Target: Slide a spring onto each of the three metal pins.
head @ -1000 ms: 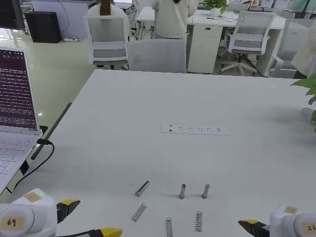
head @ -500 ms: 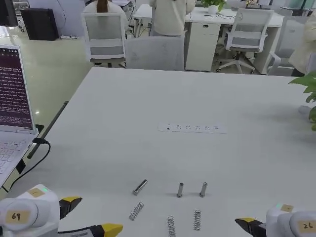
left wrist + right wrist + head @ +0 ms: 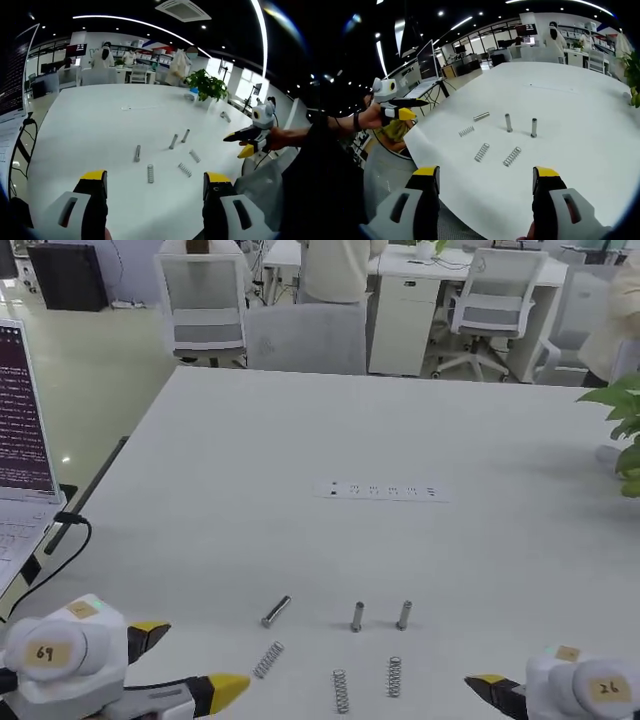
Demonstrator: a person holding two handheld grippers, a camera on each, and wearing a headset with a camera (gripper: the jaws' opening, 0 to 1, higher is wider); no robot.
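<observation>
A white table (image 3: 300, 430) in an open office carries a power strip (image 3: 381, 491). Near its front edge two silvery pins (image 3: 508, 122) stand upright, a third pin (image 3: 481, 116) lies flat, and three coiled springs (image 3: 481, 152) lie just before them. The left gripper view adds a potted plant (image 3: 207, 85). The left gripper (image 3: 155, 176) and right gripper (image 3: 486, 172) gape wide, empty.

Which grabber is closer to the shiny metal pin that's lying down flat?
Left. The left gripper hovers just down-left of the lying silver metal pin; the right gripper is much farther off, away to the pin's right.
</observation>
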